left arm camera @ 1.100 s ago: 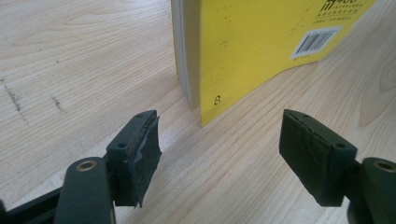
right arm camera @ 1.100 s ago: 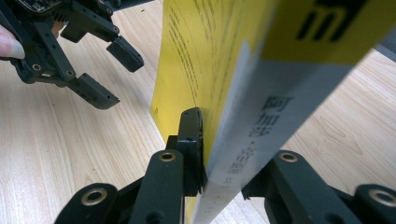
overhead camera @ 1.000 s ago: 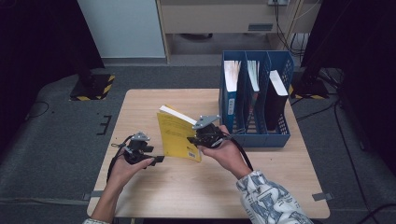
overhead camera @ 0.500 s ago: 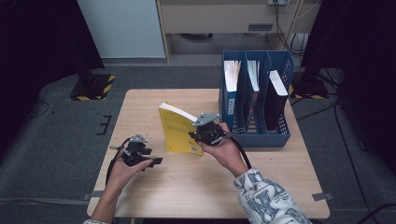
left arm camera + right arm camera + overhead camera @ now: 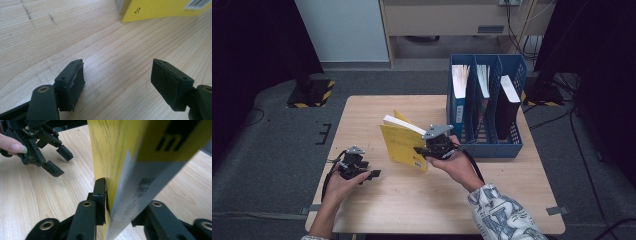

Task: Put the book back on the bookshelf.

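Your right gripper (image 5: 428, 148) is pinching the yellow book (image 5: 404, 146) at its spine edge, 1 jaw flat on each cover; the right gripper view shows the grey spine strip running up between them. The jaws have just eased open slightly, but the book is between them and the pads press on it.

The book sits mid-table (image 5: 377, 107), tilted up on its lower edge, pages fanned at the far top, just left of the blue file rack (image 5: 484, 145). The rack holds 3 items, 1 per slot.

Handling: a paperback, so light but floppy. The covers look glossy, so expect slip if the pinch loosens more. Holding at the spine is right; that is the stiffest part. A grip on the open page edge would let it splay. Keep it near upright so the weight hangs along the jaws and does not twist them.

Pose: your right hand is palm-up under the gripper, wrist bent in, jaws pointing left across the table. Your left gripper (image 5: 373, 174) rests low at the near left, jaws spread with bare wood between them, aimed at the book's near corner (image 5: 160, 10). Whether the book's bottom edge touches the table is hard to call from above.
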`<state>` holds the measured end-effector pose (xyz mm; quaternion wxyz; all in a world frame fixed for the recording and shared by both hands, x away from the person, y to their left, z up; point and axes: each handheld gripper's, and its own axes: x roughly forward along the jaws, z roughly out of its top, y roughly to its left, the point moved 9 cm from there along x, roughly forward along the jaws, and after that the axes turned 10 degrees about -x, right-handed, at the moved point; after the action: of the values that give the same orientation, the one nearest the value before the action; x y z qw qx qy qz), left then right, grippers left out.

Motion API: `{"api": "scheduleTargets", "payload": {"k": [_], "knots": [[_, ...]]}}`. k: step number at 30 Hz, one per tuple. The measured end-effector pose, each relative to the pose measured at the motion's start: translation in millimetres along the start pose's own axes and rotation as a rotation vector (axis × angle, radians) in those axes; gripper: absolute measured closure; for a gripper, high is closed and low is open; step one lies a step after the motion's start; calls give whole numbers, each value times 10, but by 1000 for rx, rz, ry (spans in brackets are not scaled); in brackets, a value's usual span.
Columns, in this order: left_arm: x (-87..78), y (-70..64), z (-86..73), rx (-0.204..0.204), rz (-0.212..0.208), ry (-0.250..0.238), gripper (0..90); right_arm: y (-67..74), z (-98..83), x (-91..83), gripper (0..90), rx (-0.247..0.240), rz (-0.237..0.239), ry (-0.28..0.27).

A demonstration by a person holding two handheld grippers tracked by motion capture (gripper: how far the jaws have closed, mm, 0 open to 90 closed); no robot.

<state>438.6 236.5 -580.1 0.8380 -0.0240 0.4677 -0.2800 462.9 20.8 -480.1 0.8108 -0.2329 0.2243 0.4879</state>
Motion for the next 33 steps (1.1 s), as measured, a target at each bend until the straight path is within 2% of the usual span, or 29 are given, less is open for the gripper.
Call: {"api": "scheduleTargets", "payload": {"k": [5, 21, 33], "knots": [[-9, 11, 2, -4, 0, -6, 259, 8, 67, -14, 654, 6, 0, -11], [3, 31, -19, 4, 16, 5, 217, -13, 254, -67, 628, -2, 0, -15], [6, 35, -25, 7, 17, 9, 169, -28, 336, -62, 611, 7, 28, -15]]}}
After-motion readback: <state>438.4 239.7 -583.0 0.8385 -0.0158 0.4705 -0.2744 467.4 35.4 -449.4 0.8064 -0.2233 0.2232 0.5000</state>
